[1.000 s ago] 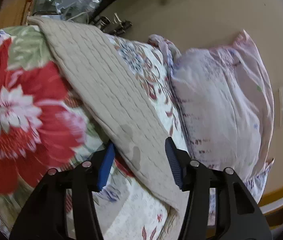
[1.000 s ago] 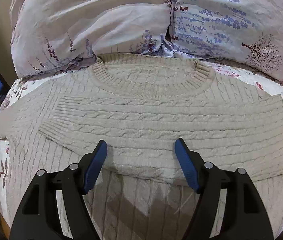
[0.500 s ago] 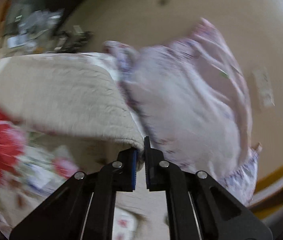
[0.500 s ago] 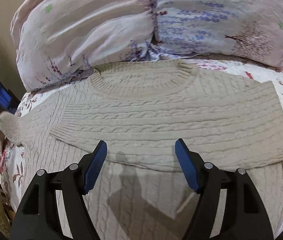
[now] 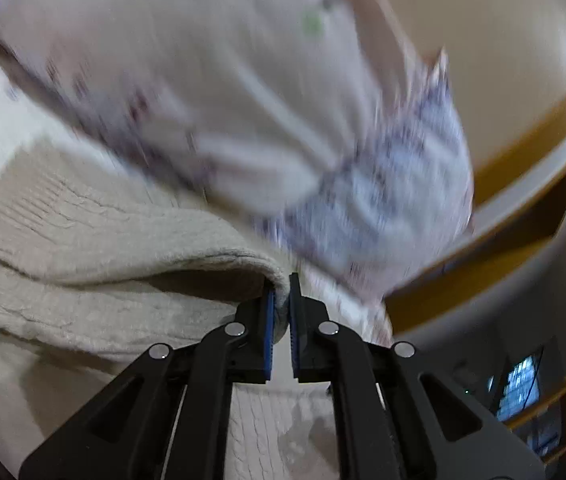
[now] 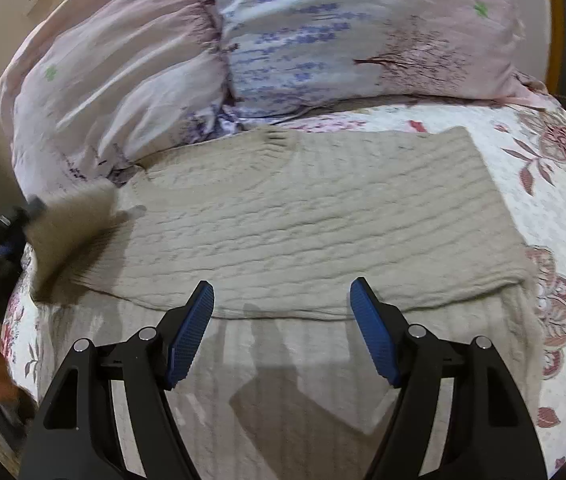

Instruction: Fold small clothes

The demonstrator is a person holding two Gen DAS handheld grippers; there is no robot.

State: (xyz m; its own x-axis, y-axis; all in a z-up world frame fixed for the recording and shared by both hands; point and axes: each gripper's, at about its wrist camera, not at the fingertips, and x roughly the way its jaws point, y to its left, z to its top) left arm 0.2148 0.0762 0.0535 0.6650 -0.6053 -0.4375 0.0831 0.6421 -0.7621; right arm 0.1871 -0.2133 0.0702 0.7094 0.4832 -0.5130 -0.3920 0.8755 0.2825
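A beige cable-knit sweater (image 6: 323, 220) lies flat on the bed, one sleeve folded across its chest. My left gripper (image 5: 280, 304) is shut on the cuff of the other sleeve (image 5: 123, 240) and holds it lifted over the sweater's body. In the right wrist view that lifted sleeve (image 6: 71, 232) shows blurred at the left edge with the left gripper (image 6: 23, 216) behind it. My right gripper (image 6: 283, 332) is open and empty, hovering above the lower half of the sweater.
Two floral pillows (image 6: 243, 48) lean at the head of the bed behind the sweater. A white quilt with red flowers (image 6: 555, 184) covers the bed. A wooden headboard and wall (image 5: 523, 152) show to the right in the left wrist view.
My left gripper closed on the sleeve cuff, lifted it and is carrying it over the sweater toward the right. My right gripper stayed open above the sweater and shifted slightly.
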